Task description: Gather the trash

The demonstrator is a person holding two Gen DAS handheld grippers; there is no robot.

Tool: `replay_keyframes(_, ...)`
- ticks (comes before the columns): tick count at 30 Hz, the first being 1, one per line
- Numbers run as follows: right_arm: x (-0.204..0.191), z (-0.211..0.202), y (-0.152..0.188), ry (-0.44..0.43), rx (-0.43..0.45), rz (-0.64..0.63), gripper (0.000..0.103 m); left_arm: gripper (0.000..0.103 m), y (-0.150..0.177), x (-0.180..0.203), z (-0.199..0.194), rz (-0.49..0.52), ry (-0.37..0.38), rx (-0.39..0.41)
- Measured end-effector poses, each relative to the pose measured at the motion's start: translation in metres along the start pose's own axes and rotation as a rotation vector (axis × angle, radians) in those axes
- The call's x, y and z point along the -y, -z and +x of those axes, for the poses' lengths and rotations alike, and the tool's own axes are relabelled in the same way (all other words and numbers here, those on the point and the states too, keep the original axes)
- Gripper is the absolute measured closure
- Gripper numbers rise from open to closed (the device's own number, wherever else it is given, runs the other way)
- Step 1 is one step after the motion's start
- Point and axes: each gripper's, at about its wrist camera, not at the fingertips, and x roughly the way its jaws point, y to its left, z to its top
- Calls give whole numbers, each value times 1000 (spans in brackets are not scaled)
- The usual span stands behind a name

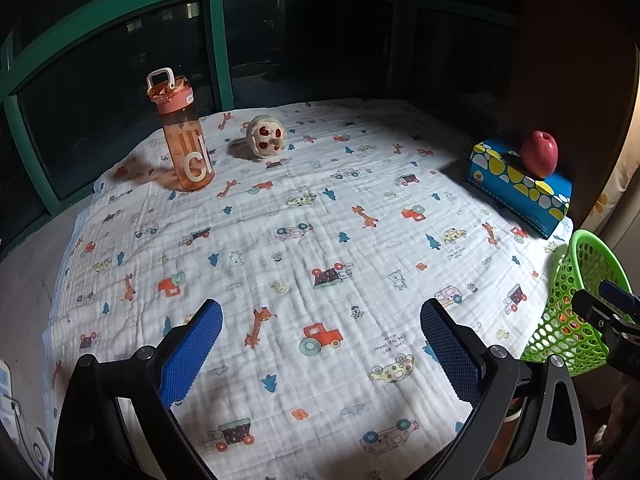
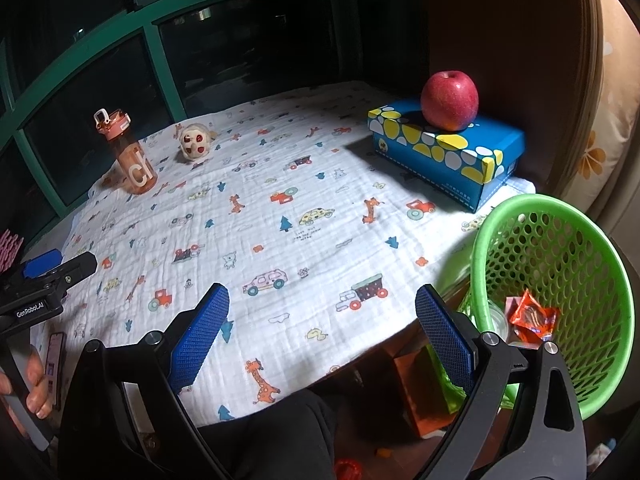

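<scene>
**Mara:** Both tools first. How do they stand?

**Jin:** Left tool (image 1: 320, 344) has its blue pads spread wide, nothing between them, over the printed cloth (image 1: 280, 240) on the tabletop. Right tool (image 2: 322, 334) is likewise agape and empty, at the near edge of the cloth.

**Mara:** And the trash?

**Jin:** Just right of the right tool, a green mesh basket (image 2: 560, 248) tilts its mouth toward the camera. Inside lies an orange wrapper (image 2: 534, 316), with something clear beside it that I cannot make out. From the left wrist view the basket (image 1: 572, 280) sits off the cloth's right edge, and the right tool (image 1: 612, 304) pokes in front of it.

**Mara:** Farther out?

**Jin:** Ahead and right of the right tool, a blue spotted box (image 2: 452, 152) lies on the cloth with a red apple (image 2: 450, 101) resting on top. Far ahead to the left, a small round plush toy (image 2: 195, 142), and left of it an upright orange water bottle (image 2: 130, 152). Beyond them, a green-framed window (image 2: 160, 52), dark.

**Mara:** The person?

**Jin:** A hand (image 2: 36, 384) grips the left tool's handle, at the far left of the right wrist view.
</scene>
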Motion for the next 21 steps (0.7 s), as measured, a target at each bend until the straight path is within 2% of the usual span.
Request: replay_keyframes(21,-1,2,4,-5,-11,3,10,7,2,1,2,-6,2,-2)
